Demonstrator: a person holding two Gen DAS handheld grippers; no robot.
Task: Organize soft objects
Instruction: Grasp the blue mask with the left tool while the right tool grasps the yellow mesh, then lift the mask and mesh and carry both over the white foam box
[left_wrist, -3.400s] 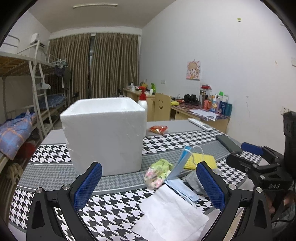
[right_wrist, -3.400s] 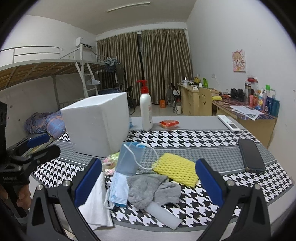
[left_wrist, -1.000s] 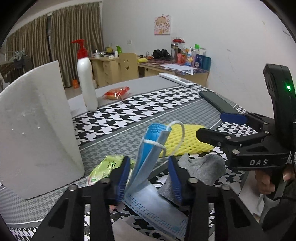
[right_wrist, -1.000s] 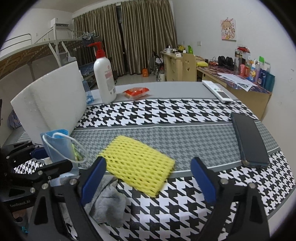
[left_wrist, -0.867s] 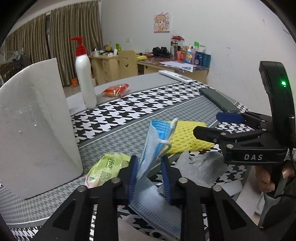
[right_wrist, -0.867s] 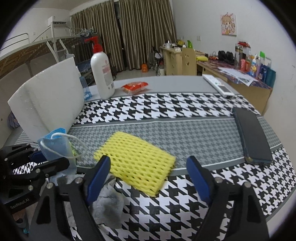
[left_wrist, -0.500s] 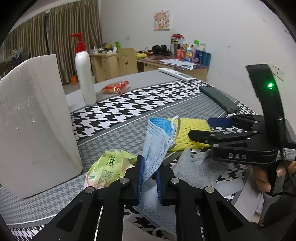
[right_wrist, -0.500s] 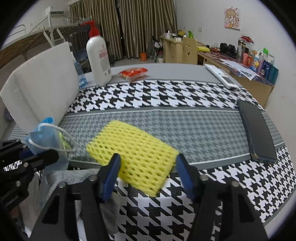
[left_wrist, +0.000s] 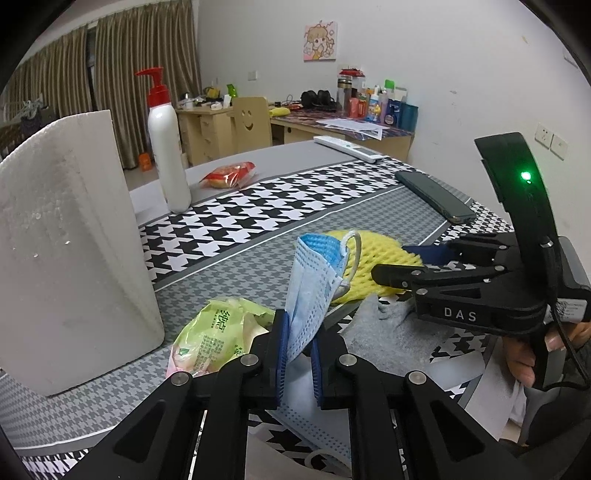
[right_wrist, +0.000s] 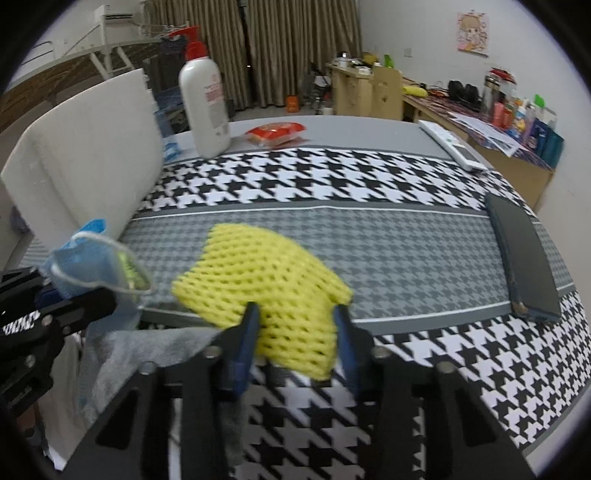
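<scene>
My left gripper (left_wrist: 298, 354) is clamped on the blue mask (left_wrist: 314, 284); my right gripper (right_wrist: 295, 343) has just been closing around the yellow foam net (right_wrist: 266, 280), seemingly pinching it (blurred). Next: lift both toward the foam box (left_wrist: 70, 240).

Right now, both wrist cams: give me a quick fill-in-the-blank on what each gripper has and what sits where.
1. The left gripper is shut on a blue ____.
2. The right gripper has been closing its jaws around the ____ foam net.
3. The pump bottle has a ____ pump head.
4. The grey sock lies between the two ____.

Missing: face mask; yellow; red; grippers
</scene>
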